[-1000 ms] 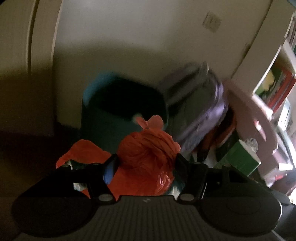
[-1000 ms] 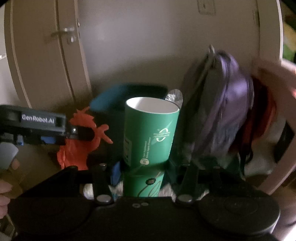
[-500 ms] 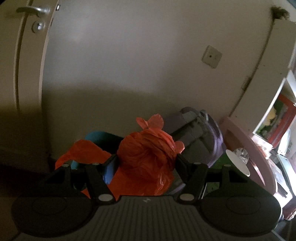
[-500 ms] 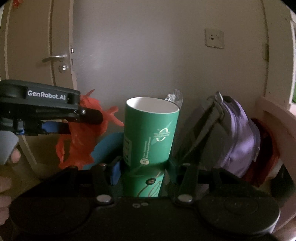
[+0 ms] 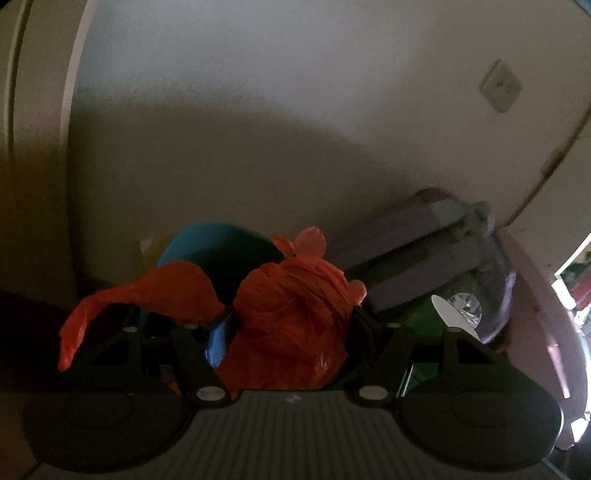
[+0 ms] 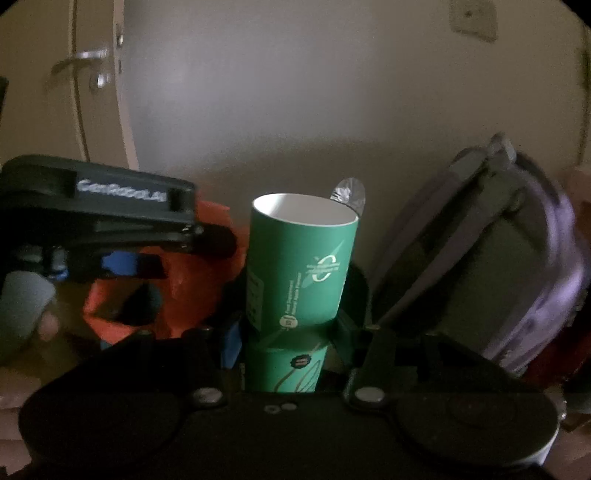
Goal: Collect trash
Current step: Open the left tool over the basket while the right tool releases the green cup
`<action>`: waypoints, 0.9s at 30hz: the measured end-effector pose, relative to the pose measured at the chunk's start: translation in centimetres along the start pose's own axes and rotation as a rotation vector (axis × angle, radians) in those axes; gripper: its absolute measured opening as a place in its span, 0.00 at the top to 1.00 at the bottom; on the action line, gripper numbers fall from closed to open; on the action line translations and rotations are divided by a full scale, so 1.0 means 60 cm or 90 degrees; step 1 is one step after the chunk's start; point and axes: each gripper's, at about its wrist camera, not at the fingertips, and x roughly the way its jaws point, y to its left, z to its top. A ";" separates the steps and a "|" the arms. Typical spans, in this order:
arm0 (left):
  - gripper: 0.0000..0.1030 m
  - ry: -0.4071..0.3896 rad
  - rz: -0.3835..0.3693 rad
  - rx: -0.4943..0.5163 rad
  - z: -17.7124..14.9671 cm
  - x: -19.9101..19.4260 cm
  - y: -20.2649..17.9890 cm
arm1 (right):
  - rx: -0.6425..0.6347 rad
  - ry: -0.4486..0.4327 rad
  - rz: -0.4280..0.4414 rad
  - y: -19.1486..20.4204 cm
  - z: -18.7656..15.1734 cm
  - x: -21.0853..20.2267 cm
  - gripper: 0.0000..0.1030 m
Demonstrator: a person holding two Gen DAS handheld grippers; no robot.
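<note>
My left gripper (image 5: 291,321) is shut on a crumpled orange plastic bag (image 5: 295,325) whose loose flap (image 5: 140,299) hangs to the left. Behind the bag shows the rim of a blue trash bin (image 5: 207,240). My right gripper (image 6: 295,314) is shut on a green paper cup (image 6: 299,266) stacked in a second green cup (image 6: 284,369), with a bit of crinkled foil (image 6: 349,195) poking up behind the rim. In the right wrist view the left gripper's body (image 6: 110,214) and the orange bag (image 6: 184,280) sit to the left, with a gloved hand (image 6: 26,299) on it.
A purple and grey backpack (image 6: 498,266) leans against the wall on the right, also in the left wrist view as backpack (image 5: 424,236). A pale door with a metal handle (image 6: 85,61) is at the left. A wall socket (image 6: 471,16) sits high on the right.
Both grippers have travelled together toward the wall, each keeping its load. The bin, wide open in view a second ago, is now mostly hidden behind the orange bag, and the backpack looms larger.
</note>
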 end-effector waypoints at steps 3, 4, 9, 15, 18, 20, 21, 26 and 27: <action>0.36 0.023 0.026 0.006 -0.009 0.036 0.013 | -0.012 0.021 0.007 0.010 -0.009 0.030 0.52; 0.36 0.032 0.035 0.009 -0.011 0.046 0.016 | -0.017 0.028 0.008 0.013 -0.012 0.037 0.52; 0.35 0.086 0.084 0.041 -0.019 0.084 0.017 | -0.046 0.064 0.003 0.028 -0.019 0.068 0.52; 0.35 0.130 0.125 0.088 -0.028 0.108 -0.003 | -0.049 0.097 -0.009 0.031 -0.022 0.083 0.51; 0.35 0.159 0.124 0.096 -0.034 0.116 -0.002 | -0.056 0.104 -0.004 0.038 -0.020 0.084 0.52; 0.35 0.165 0.134 0.104 -0.041 0.118 -0.004 | -0.060 0.106 -0.009 0.041 -0.016 0.087 0.51; 0.34 0.165 0.134 0.109 -0.044 0.117 -0.006 | -0.064 0.108 -0.007 0.045 -0.016 0.086 0.51; 0.25 0.152 0.107 0.103 -0.050 0.094 0.007 | -0.083 0.101 0.001 0.037 -0.019 0.067 0.35; 0.25 0.148 0.099 0.102 -0.051 0.086 0.006 | -0.086 0.098 -0.001 0.039 -0.019 0.061 0.34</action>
